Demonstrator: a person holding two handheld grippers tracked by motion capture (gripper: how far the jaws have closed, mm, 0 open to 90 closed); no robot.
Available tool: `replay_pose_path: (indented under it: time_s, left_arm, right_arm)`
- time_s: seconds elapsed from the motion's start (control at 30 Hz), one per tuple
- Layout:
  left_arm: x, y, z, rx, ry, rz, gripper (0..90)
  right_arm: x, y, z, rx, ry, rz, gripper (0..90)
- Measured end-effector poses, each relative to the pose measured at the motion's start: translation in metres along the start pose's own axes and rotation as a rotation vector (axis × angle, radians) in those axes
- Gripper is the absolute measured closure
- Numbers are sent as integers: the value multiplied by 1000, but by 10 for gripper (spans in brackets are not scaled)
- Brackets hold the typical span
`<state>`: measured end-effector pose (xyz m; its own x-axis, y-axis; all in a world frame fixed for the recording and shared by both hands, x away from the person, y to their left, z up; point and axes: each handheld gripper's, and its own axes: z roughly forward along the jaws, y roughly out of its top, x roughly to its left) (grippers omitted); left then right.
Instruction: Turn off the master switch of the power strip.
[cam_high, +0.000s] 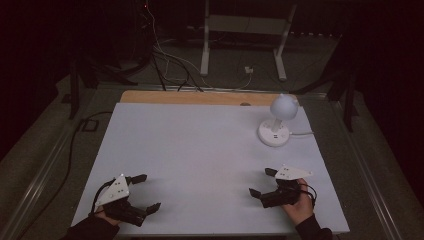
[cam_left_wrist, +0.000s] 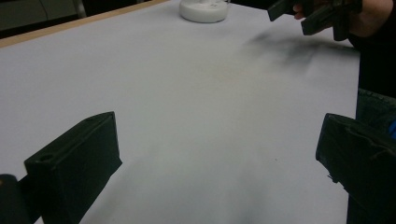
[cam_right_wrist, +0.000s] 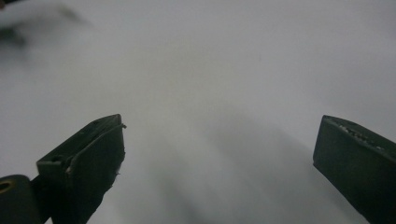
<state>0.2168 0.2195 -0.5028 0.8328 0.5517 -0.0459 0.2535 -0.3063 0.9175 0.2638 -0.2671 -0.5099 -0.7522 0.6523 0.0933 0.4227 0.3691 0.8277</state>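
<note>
**Inspector:** State of the left gripper (cam_high: 147, 191)?

**Assistant:** It sits at the near left corner of the white table (cam_high: 200, 150), held in the person's left hand (cam_high: 107, 216). Its jaws stand wide apart with nothing between them. Its long axis runs across the table, tips pointing toward the right side. The left gripper view confirms this: the two black jaws rise at the frame's edges with bare white surface between.

**Inspector:** And the right gripper (cam_high: 262, 182)?

**Assistant:** Near right corner, held in the right hand (cam_high: 299, 207). Its jaws are likewise spread, gripping nothing. Its long axis also lies across the table, tips pointing left, toward the other gripper. The two are well apart and roughly face one another. In the right gripper view, the jaws [no contact] frame plain white surface.

**Inspector:** Anything nearest them?

**Assistant:** A white lamp (cam_high: 276, 122) stands upright at the far right of the table, round head on a short stem over a disc base. It is well apart from both grippers, nearer the right one. A white cable (cam_high: 302, 133) leaves its base toward the right edge. The lamp's base (cam_left_wrist: 204, 9) appears at the top of the left gripper view.

**Inspector:** Beyond the table?

**Assistant:** A wooden strip (cam_high: 200, 97) along the far edge, and a white stand (cam_high: 245, 35) on the floor behind.
</note>
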Motion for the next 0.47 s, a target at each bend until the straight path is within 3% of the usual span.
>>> replay_pose_path:
  time_s: [0.2, 0.47]
  left_arm:
    - [0, 0, 1, 0, -1, 0, 2]
    - [0, 0, 1, 2, 1, 2, 2]
  right_arm:
    - [-2, -13, -8, 3, 20, -3, 20]
    - [-3, -14, -9, -5, 31, -8, 20]
